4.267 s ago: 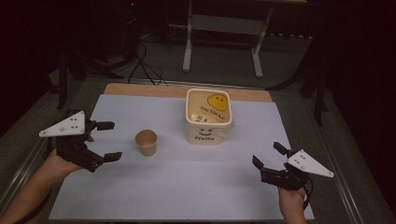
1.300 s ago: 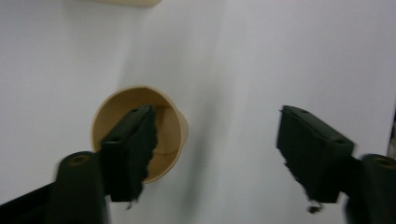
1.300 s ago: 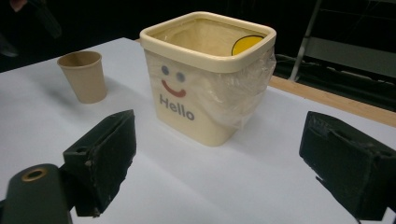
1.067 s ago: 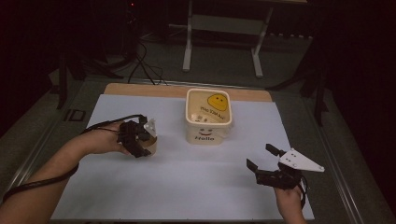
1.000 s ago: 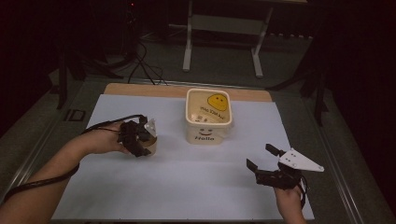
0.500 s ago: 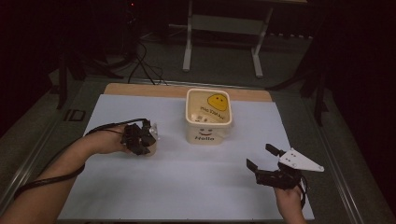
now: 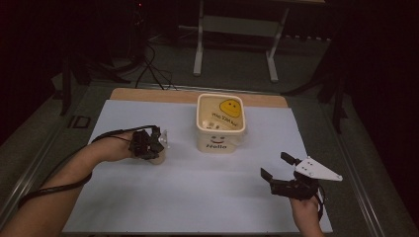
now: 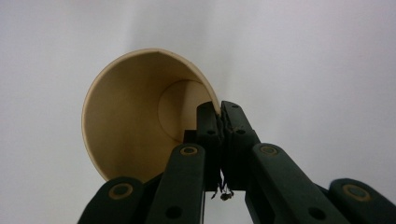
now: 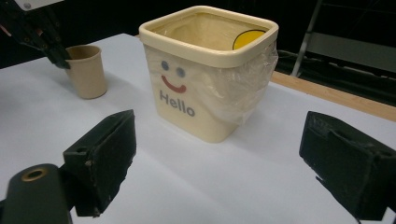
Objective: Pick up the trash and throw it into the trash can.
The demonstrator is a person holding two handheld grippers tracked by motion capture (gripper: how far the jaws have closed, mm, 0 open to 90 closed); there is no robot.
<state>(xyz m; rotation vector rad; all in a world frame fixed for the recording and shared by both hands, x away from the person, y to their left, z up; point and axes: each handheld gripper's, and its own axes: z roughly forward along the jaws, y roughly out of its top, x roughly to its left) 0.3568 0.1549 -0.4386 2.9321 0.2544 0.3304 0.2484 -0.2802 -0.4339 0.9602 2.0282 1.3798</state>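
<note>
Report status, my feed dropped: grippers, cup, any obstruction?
Left hand-held gripper just closed, shut on paper cup rim. Right hand-held gripper open, idle. Cup upright beside lined bin, apart. Nothing in the way.

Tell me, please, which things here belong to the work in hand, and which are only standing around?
In the work:
- paper cup, its rim pinched by the left gripper, whose jaws have just been closing
- left gripper

Standing around:
- cream bin with the smiley and "Hello", lined with a plastic bag
- right gripper, open, holding nothing
- white table sheet
</note>
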